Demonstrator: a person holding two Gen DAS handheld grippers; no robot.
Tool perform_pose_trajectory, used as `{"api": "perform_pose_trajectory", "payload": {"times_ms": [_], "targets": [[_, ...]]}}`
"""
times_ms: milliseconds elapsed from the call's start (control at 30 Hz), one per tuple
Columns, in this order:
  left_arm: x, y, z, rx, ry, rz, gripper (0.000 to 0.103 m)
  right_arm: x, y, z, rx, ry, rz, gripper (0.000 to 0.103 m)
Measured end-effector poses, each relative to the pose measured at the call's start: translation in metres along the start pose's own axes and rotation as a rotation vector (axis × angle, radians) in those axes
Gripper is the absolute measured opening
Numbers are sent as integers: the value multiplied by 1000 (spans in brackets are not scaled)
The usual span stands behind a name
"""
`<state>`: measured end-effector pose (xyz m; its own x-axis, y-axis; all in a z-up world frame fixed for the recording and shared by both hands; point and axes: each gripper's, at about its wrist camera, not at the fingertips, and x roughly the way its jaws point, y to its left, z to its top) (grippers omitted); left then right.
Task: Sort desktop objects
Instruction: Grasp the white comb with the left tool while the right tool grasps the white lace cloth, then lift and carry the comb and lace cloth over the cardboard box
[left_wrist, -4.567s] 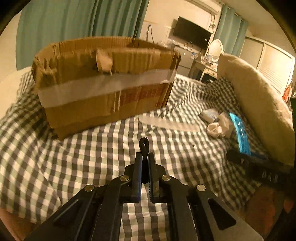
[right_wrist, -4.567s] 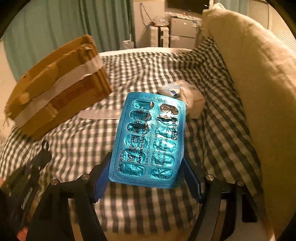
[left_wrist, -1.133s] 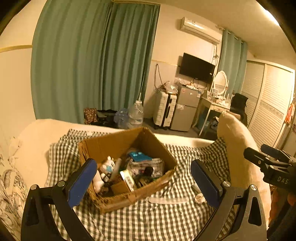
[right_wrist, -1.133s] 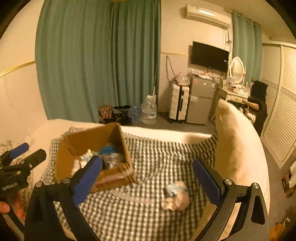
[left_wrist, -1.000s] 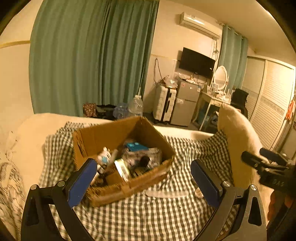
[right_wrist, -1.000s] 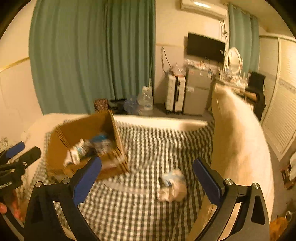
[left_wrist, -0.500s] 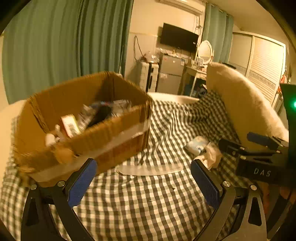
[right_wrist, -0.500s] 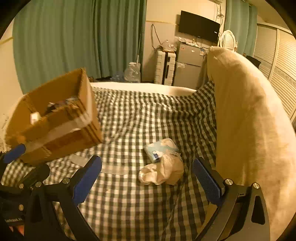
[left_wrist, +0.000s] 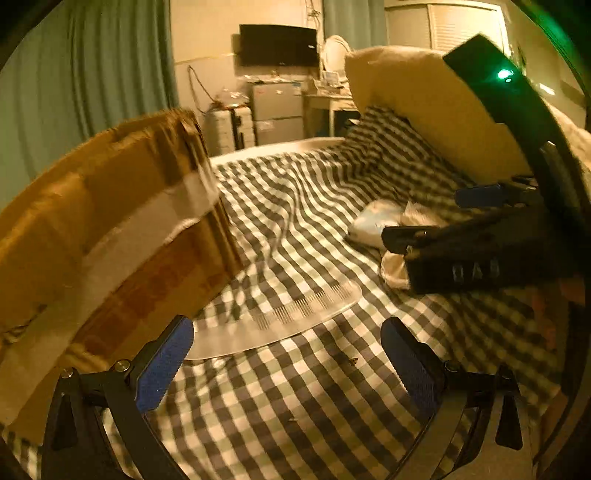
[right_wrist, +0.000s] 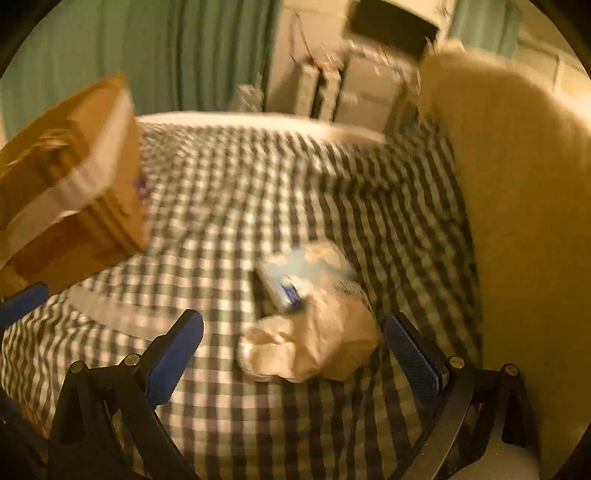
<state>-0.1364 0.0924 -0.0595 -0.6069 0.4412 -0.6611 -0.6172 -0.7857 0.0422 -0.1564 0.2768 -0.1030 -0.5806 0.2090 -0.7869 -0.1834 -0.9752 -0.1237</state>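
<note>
A clear plastic comb (left_wrist: 280, 317) lies on the checked cloth beside the cardboard box (left_wrist: 110, 229). My left gripper (left_wrist: 288, 362) is open and empty, just in front of the comb. A crumpled tissue (right_wrist: 314, 343) and a small pale blue packet (right_wrist: 295, 273) lie together further right. My right gripper (right_wrist: 291, 350) is open and empty, its fingers on either side of the tissue, low over the cloth. The right gripper also shows in the left wrist view (left_wrist: 476, 236), above the tissue (left_wrist: 391, 266). The box (right_wrist: 70, 192) stands at the left in the right wrist view, its contents hidden.
A large beige pillow (right_wrist: 524, 206) runs along the right side of the bed. The checked cloth (left_wrist: 295, 406) covers the bed. A fridge, cases and a TV stand against the far wall.
Both grippers have dropped from high above the bed toward the cloth. The left one has come close to the comb, the right one close to the tissue and packet. Both stayed open.
</note>
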Motion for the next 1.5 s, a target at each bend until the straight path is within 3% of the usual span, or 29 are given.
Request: {"api": "perform_pose_trajectory", "payload": {"times_ms": [133, 233, 367, 400, 467, 567, 633, 867, 967, 1067, 1233, 1300, 1500], "targets": [[15, 8, 1, -20, 16, -33, 103, 14, -16, 2, 89, 66, 16, 98], [25, 11, 3, -31, 26, -75, 103, 16, -16, 4, 90, 86, 21, 86], [37, 12, 6, -19, 45, -104, 103, 31, -21, -2, 123, 183, 63, 45], [40, 13, 6, -19, 55, -106, 103, 32, -23, -3, 133, 197, 75, 44], [42, 14, 7, -14, 54, -101, 103, 26, -26, -5, 142, 180, 109, 30], [45, 13, 8, 13, 59, -85, 103, 16, -22, -6, 109, 143, 121, 21], [48, 11, 7, 45, 61, -62, 103, 12, -22, -8, 101, 130, 144, 20], [64, 3, 4, 193, 127, -77, 103, 4, -23, -12, 118, 129, 229, 20], [68, 2, 4, 212, 142, -106, 99, 2, -19, -12, 103, 123, 235, 20], [71, 5, 8, 204, 157, -143, 82, 0, -18, -13, 92, 117, 236, 20], [68, 1, 10, 254, 160, -154, 38, 1, -20, -15, 96, 121, 244, 20], [66, -2, 11, 276, 170, -153, 28, 1, -19, -17, 97, 125, 241, 20], [58, -5, 7, 318, 202, -129, 23, 0, -18, -19, 94, 123, 239, 20]]}}
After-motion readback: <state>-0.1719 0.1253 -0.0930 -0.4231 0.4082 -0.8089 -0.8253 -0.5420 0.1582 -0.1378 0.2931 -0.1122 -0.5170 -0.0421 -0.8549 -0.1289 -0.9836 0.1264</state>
